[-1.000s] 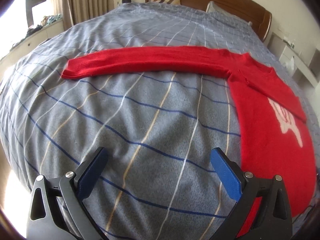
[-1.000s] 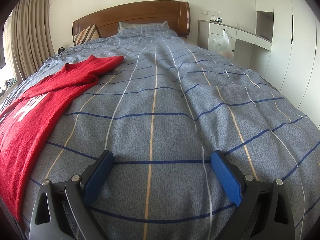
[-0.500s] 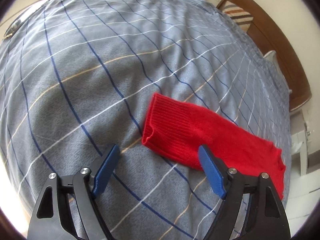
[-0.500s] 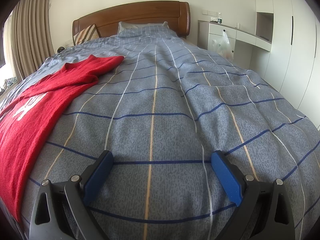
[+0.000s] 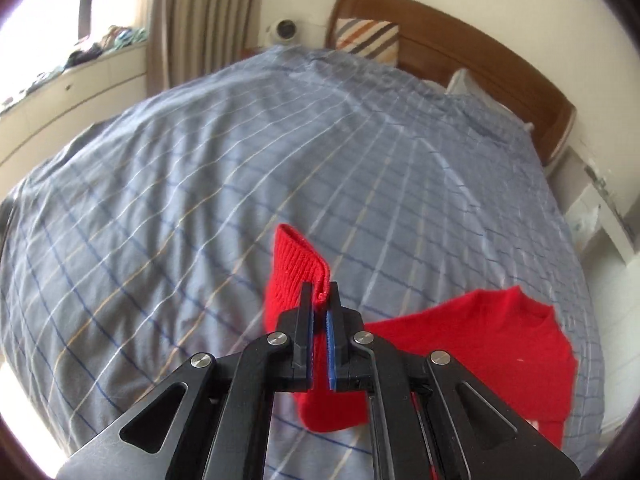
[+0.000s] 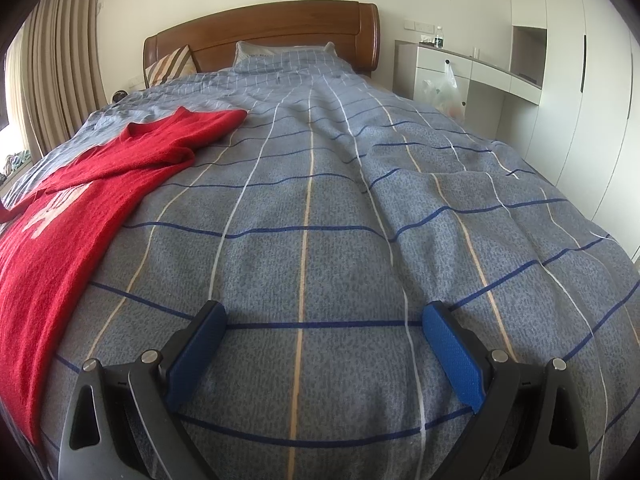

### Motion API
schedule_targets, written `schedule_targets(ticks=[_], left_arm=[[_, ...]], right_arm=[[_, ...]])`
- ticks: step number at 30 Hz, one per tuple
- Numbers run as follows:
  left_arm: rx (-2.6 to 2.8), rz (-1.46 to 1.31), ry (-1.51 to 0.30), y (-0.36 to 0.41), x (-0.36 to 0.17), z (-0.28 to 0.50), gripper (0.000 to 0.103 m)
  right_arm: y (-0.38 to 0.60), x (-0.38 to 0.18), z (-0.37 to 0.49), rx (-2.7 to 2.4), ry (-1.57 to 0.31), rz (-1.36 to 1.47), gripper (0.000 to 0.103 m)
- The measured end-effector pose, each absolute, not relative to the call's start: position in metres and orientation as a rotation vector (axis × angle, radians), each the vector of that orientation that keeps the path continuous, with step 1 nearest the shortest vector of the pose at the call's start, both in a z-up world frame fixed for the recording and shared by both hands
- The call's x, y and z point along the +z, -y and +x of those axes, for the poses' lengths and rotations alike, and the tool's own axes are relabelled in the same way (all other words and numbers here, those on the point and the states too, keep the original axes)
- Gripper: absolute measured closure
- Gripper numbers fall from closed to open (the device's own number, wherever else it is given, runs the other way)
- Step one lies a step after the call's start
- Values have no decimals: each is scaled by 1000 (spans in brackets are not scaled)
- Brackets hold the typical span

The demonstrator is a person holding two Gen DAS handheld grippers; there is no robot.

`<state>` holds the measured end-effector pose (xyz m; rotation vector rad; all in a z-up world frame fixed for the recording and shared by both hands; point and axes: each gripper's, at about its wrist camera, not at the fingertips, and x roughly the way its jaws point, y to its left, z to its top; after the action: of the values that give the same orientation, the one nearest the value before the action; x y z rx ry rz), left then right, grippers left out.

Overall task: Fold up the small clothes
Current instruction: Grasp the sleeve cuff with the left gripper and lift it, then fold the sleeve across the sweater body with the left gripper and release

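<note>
Both the left gripper and right gripper have black frames, silver screws, blue finger pads.

1 red sweater, 1 bed, 2 grippers, approx. 2 pillows.

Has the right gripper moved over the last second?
No. The right gripper hangs open over the same blue line crossing on the bedspread, and the headboard sits where it did.

Wide bare checked bedspread lies ahead of the right gripper; only the red sweater crowds its left edge, and its raised sleeve perhaps blocks the left.
</note>
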<state>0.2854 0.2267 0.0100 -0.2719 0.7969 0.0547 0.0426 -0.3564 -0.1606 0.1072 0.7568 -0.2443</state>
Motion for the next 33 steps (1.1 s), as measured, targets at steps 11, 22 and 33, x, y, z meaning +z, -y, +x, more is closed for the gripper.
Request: schedule_targets(ticks=[11, 22, 33], left_arm=[[-527, 61, -781, 88, 44, 277, 98], [-637, 125, -971, 96, -75, 184, 21], [-176, 11, -880, -95, -105, 161, 18]], right_arm=[[357, -161, 43, -246, -758, 106, 5], [357, -161, 43, -247, -758, 105, 5], [357, -161, 44, -249, -758, 102, 4]])
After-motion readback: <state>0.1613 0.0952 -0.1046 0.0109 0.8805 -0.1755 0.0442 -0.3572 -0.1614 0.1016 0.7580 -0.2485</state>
